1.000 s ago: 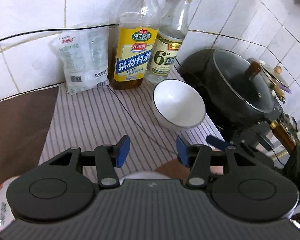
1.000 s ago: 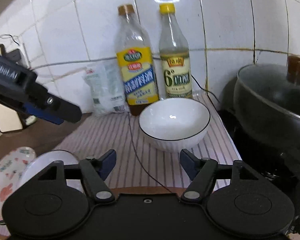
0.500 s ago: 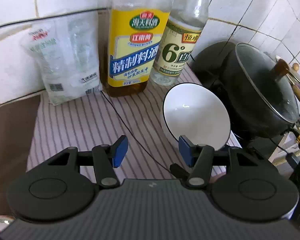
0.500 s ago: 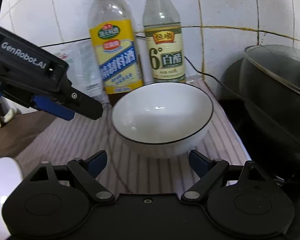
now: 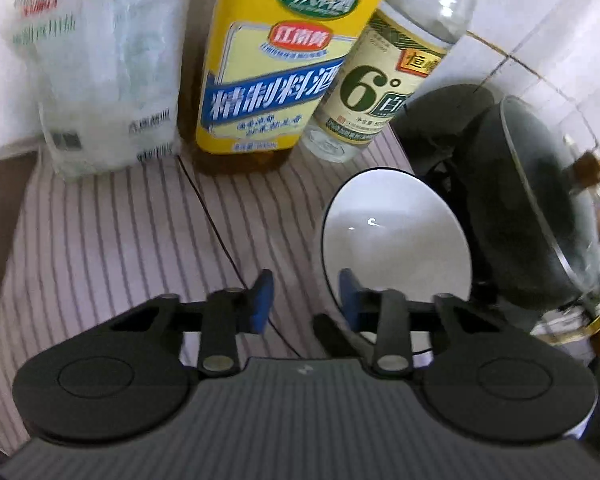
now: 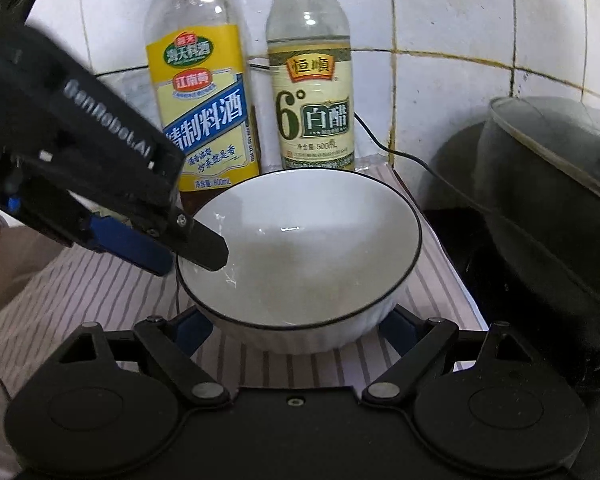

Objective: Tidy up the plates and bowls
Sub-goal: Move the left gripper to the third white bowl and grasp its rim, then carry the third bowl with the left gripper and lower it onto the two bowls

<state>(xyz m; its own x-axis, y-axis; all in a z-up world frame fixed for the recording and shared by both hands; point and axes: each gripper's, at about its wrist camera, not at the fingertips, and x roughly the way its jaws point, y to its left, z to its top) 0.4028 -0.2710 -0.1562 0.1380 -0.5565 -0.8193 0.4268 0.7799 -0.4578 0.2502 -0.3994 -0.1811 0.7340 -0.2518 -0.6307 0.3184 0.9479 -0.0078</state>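
A white bowl with a thin dark rim (image 6: 300, 256) stands on the striped mat; it also shows in the left wrist view (image 5: 396, 240). My left gripper (image 5: 304, 300) is open and straddles the bowl's left rim, one finger inside the bowl and one outside. From the right wrist view its fingers (image 6: 196, 244) reach over that rim. My right gripper (image 6: 296, 328) is open wide, with the bowl's near side between its blue pads, which are partly hidden behind the bowl.
A yellow-labelled cooking wine bottle (image 6: 204, 112) and a white vinegar bottle (image 6: 312, 96) stand against the tiled wall behind the bowl. A clear bag (image 5: 96, 80) leans at the left. A black lidded pot (image 6: 552, 208) sits close on the right. A thin black cable (image 5: 228, 248) crosses the mat.
Both grippers have moved forward to the bowl. The left gripper's fingers now straddle its left rim and have narrowed. The right gripper's pads now flank the bowl's near side.
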